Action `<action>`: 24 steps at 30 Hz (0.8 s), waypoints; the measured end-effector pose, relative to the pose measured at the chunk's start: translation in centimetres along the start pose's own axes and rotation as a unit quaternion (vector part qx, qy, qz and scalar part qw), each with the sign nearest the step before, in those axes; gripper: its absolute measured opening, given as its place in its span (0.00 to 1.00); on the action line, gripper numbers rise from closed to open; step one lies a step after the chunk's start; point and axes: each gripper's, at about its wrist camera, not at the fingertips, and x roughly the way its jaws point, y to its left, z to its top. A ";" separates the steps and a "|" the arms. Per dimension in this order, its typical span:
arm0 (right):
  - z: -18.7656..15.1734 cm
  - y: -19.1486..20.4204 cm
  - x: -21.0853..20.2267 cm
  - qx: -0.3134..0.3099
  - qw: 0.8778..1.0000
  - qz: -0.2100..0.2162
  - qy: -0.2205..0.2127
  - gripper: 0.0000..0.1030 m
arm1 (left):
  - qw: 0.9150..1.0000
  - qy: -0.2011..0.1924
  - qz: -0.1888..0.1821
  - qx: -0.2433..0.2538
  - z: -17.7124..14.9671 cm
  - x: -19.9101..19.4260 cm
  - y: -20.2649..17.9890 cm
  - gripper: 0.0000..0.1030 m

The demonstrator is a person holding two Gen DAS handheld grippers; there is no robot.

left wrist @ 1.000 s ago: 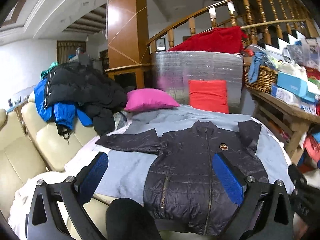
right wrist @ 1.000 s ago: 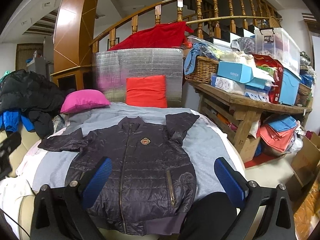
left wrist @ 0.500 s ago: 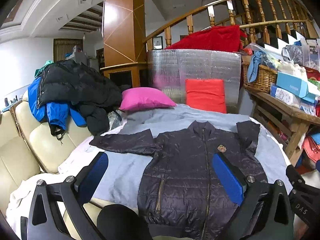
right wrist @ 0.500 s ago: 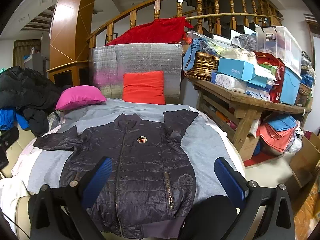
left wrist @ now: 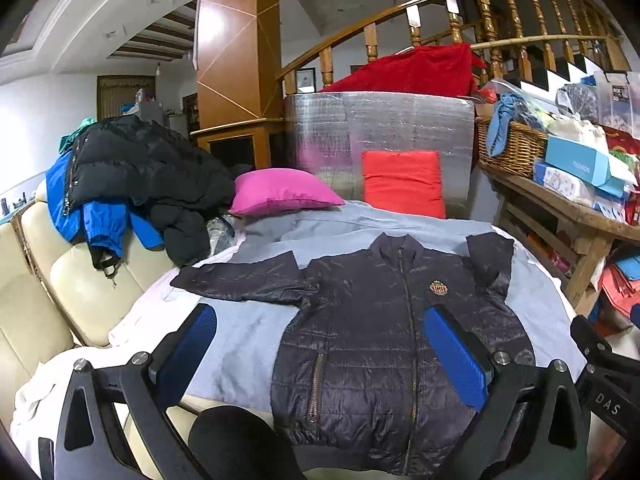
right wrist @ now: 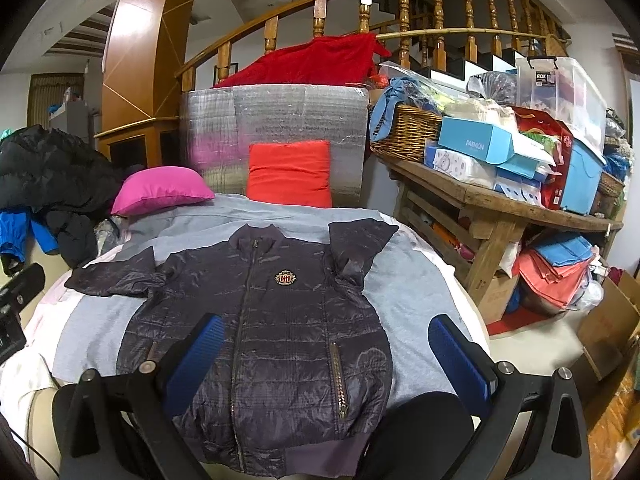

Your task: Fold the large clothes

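One dark quilted jacket (right wrist: 276,344) lies flat, zipped, crest badge (right wrist: 285,277) on chest, on the grey sheet (right wrist: 416,280); your left tool (left wrist: 320,354) and right tool (right wrist: 326,360) both gape wide, empty. Readable: "FASHION" on blue box (right wrist: 478,144), "ROX" on clear bin (right wrist: 560,88). Two pillows: pink (right wrist: 160,190), red (right wrist: 290,174)

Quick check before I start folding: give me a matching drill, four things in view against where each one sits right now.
Things:
1. dark quilted jacket
2. pink pillow
3. wicker basket
4. black puffer coat

Places:
A. on the wooden side table
B. spread flat, front up, on the grey sheet
C. heaped on the cream sofa back
D. at the sheet's far left edge

Pairs: 1-B, 2-D, 3-A, 4-C
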 end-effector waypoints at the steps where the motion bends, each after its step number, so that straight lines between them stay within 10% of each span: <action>1: 0.0 0.0 0.1 -0.001 1.000 -0.001 0.001 1.00 | 1.000 0.000 -0.001 0.002 0.0 0.1 0.0 1.00; 24: 0.1 0.7 1.8 -0.012 1.000 -0.003 0.015 1.00 | 1.000 0.008 -0.004 0.005 -0.4 1.4 -0.2 1.00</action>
